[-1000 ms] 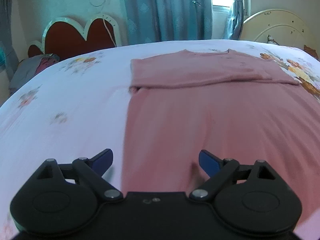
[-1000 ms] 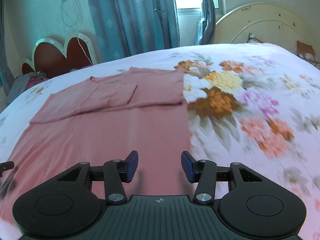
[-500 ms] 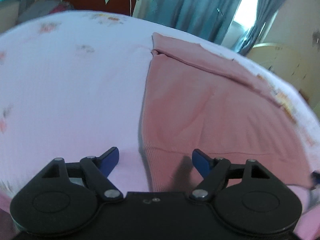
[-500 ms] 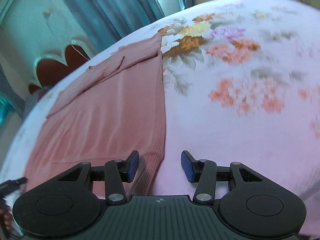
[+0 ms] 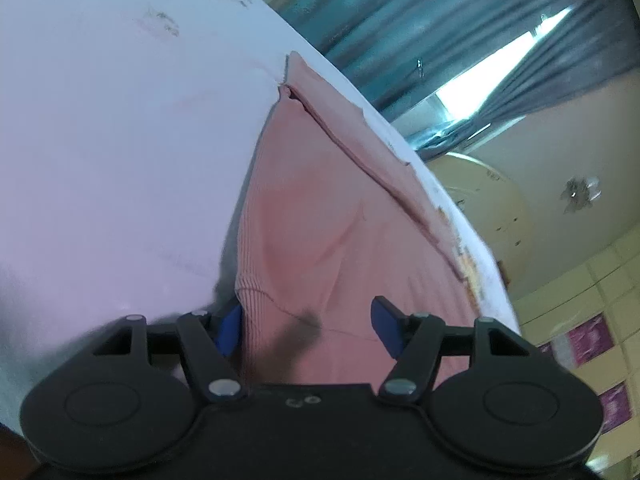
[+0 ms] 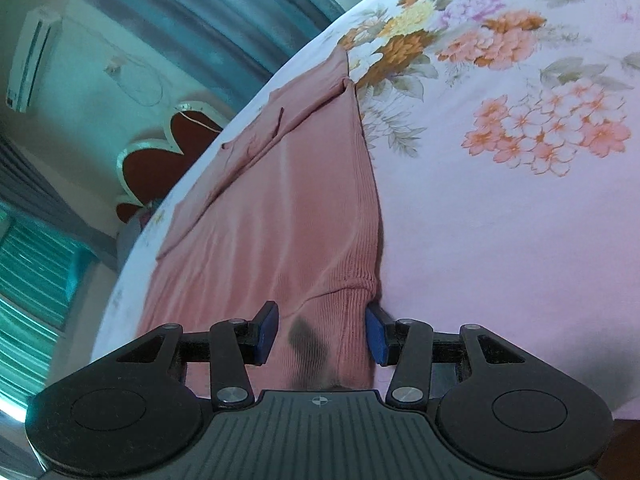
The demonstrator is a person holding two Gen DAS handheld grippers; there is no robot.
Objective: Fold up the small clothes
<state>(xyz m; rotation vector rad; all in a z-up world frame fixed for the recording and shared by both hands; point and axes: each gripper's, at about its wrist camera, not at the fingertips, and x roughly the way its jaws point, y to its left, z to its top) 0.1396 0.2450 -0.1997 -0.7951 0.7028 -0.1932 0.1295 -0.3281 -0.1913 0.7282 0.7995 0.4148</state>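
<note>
A pink knit top [image 5: 320,220] lies flat on the bed with its sleeves folded across the far end; it also shows in the right wrist view [image 6: 280,208]. My left gripper [image 5: 308,330] is open, its blue pads either side of the ribbed hem's left corner. My right gripper [image 6: 322,334] is open, its pads either side of the hem's right corner. Both views are tilted. The hem cloth bunches up between the fingers of each gripper.
The bed has a pale pink sheet [image 5: 120,140] with a floral print [image 6: 520,112]. Blue curtains [image 5: 440,32], a window and a cream headboard [image 5: 488,208] are behind. A red heart-shaped headboard [image 6: 168,156] stands at the back left.
Both grippers have dropped low to the near hem and rolled sideways. The hem corners, earlier just ahead of the fingers, now sit between the open pads.
</note>
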